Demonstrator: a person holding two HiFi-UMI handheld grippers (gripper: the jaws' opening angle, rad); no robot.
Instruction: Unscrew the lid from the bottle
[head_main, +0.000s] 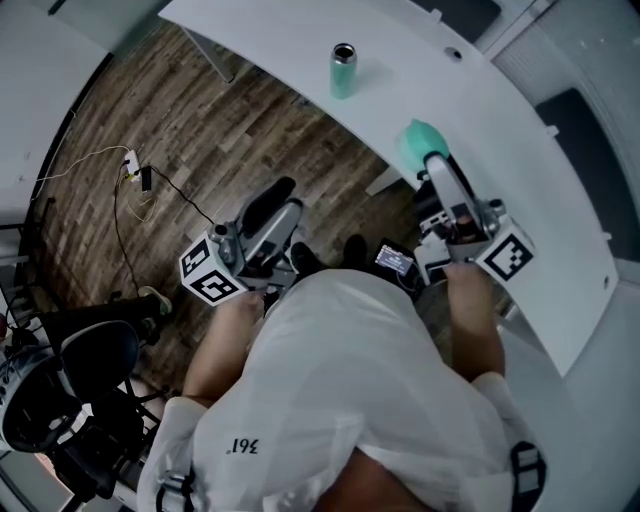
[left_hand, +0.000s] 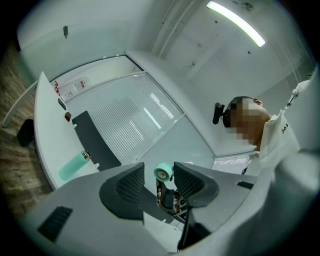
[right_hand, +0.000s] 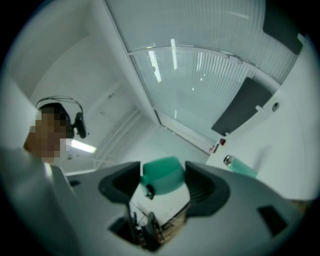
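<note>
The lid (head_main: 420, 142) is already off the bottle (head_main: 343, 72) and sits at the tip of the right gripper (head_main: 435, 160), whose jaws are closed across its side wall. It is held in the air in front of the counter (head_main: 520, 180) edge. The lid appears to be a light, rigid moulded cap with a smooth skin. A grip across its diameter, as here, is judged secure, though too little pressure could let it slip. The bottle stands upright and open-mouthed on the counter, well apart from both grippers, its metal rim showing. It looks stiff, tall and narrow, so it is probably easy to tip. Take hold of it at mid-body, not at the neck. The left gripper (head_main: 285, 200) hovers over the wooden floor (head_main: 200, 120) with its jaws partly apart and nothing between the pads.
</note>
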